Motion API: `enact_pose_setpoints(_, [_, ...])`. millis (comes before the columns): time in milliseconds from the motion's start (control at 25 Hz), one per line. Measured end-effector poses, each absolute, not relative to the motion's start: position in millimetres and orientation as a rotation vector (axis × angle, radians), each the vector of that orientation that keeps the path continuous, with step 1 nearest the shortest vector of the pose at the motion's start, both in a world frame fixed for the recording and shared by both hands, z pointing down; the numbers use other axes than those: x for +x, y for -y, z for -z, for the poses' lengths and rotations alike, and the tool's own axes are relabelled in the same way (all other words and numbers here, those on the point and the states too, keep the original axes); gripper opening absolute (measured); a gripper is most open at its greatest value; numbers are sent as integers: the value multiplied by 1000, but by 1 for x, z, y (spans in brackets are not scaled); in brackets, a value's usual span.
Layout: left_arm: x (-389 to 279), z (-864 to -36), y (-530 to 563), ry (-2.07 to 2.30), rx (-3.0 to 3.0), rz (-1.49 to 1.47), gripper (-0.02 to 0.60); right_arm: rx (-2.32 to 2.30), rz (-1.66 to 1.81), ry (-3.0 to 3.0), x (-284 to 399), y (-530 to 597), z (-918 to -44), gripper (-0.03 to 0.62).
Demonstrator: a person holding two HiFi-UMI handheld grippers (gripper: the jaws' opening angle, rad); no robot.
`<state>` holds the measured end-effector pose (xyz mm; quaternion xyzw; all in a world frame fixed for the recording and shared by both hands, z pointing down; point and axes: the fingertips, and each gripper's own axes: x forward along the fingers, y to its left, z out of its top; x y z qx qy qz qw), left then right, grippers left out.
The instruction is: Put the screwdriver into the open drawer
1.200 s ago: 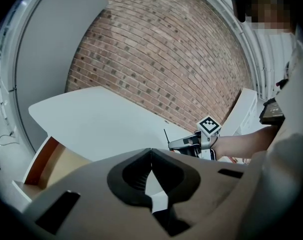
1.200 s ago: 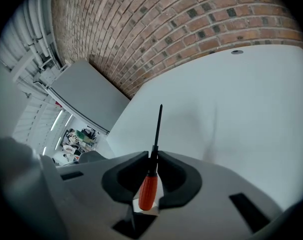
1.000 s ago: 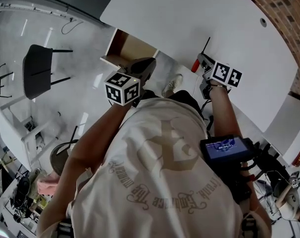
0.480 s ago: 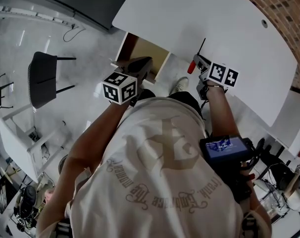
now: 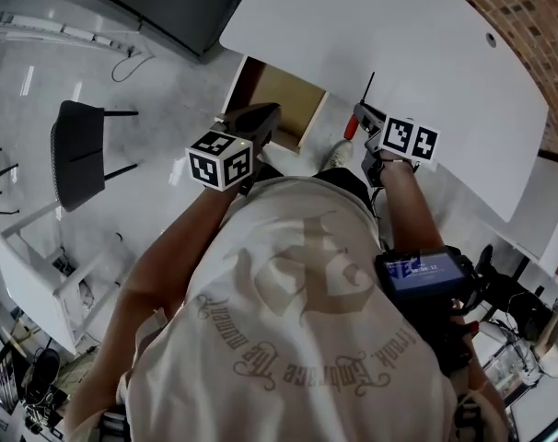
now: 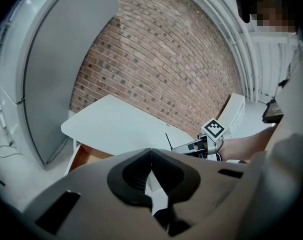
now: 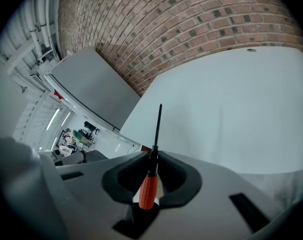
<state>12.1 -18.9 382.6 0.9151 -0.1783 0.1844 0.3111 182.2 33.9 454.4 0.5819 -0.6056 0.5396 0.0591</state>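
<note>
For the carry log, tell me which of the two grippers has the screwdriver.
The right gripper: its fingers clamp the orange-handled, black-shafted screwdriver. The left gripper is shut with nothing in it.

The screwdriver [image 7: 153, 157] is seen with a glossy orange-red plastic handle and a thin dark metal shaft. The table [image 5: 426, 72] is topped in smooth matt white; the drawer [image 5: 284, 99] is lined in brown, wood-like board. The far wall [image 6: 161, 59] is built of rough brick — the floor [image 5: 159, 90] is finished pale and shiny. Matt grey plastic is seen on the left gripper [image 6: 150, 151] and right gripper [image 7: 151, 151].
</note>
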Motion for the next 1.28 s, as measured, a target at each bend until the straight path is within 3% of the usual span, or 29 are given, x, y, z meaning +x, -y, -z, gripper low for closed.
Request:
enact_pose_setpoints(480, [-69, -379, 40, 382, 2466, -492, 20, 1854, -1651, 1808, 90, -24, -454, 70])
enact_pose_setpoints(1280, [-92, -387, 56, 361, 2471, -528, 20, 1855, -1768, 1793, 48, -26, -477, 70])
